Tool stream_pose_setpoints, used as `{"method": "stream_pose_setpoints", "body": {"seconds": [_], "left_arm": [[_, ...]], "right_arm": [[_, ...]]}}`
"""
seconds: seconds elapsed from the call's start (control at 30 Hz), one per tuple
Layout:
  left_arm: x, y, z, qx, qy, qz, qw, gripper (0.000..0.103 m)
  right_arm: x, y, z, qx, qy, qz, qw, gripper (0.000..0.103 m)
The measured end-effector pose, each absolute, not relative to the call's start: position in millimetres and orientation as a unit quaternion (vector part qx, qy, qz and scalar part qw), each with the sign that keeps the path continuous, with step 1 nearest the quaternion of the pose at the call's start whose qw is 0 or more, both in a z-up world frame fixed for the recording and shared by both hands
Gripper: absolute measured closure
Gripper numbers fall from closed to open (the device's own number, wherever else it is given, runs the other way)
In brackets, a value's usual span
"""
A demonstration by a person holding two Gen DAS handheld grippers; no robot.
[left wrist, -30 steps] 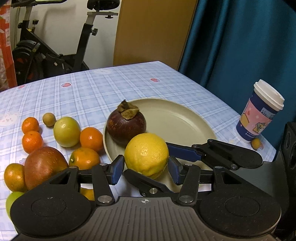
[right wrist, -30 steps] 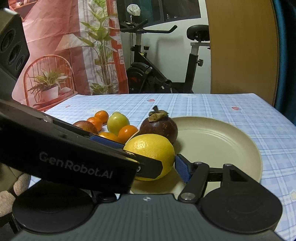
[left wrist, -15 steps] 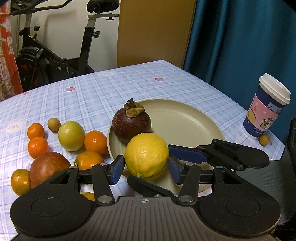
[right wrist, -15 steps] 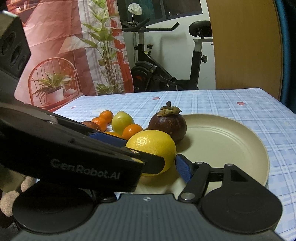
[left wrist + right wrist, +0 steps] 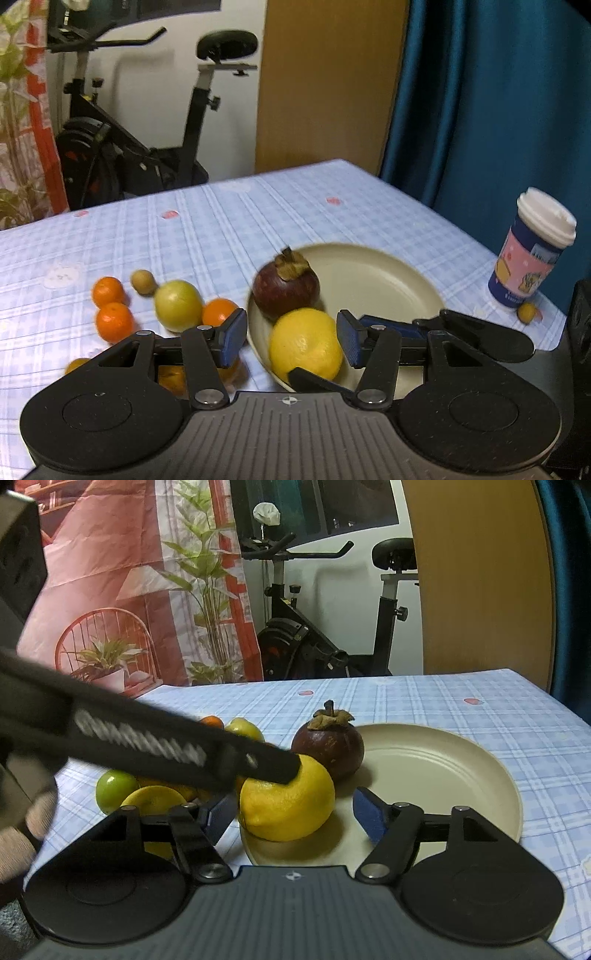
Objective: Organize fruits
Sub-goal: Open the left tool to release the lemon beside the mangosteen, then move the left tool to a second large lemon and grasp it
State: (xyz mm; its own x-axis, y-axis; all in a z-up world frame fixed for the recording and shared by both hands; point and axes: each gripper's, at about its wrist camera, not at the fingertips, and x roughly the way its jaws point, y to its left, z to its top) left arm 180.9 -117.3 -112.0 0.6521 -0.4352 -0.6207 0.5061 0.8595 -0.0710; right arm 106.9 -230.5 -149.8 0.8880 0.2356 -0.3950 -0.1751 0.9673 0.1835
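A yellow lemon [image 5: 304,347] [image 5: 286,801] rests at the near left edge of the beige plate [image 5: 369,280] [image 5: 443,768], just in front of a dark mangosteen [image 5: 286,291] [image 5: 327,746]. My left gripper [image 5: 291,341] hovers above the lemon, open, with its pads clear of the fruit. One of its fingers [image 5: 258,760] crosses the right wrist view, its tip over the lemon's top. My right gripper [image 5: 295,818] straddles the lemon at plate level. Its jaws are opening and neither pad presses on the fruit.
Left of the plate lie several oranges [image 5: 114,321], a yellow-green fruit [image 5: 177,304], a small brown fruit [image 5: 144,282], a green fruit [image 5: 116,790] and a second lemon [image 5: 153,801]. A lidded paper cup [image 5: 532,254] stands at the table's right edge. An exercise bike stands beyond the table.
My left gripper has lifted up off the lemon, which stays on the plate. The right gripper's jaws have spread wider around the lemon.
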Motion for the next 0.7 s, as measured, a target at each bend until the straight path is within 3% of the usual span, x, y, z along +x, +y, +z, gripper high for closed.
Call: {"method": "stream_pose_setpoints", "body": {"seconds": [0.7], "left_arm": [[157.0,-4.9,-106.5,-0.050,0.347,-0.182,0.919,0.047]], "right_arm": [[90.0,-204.0,-134.3,0.044,0.185,0.134,0.973,0.031]]}}
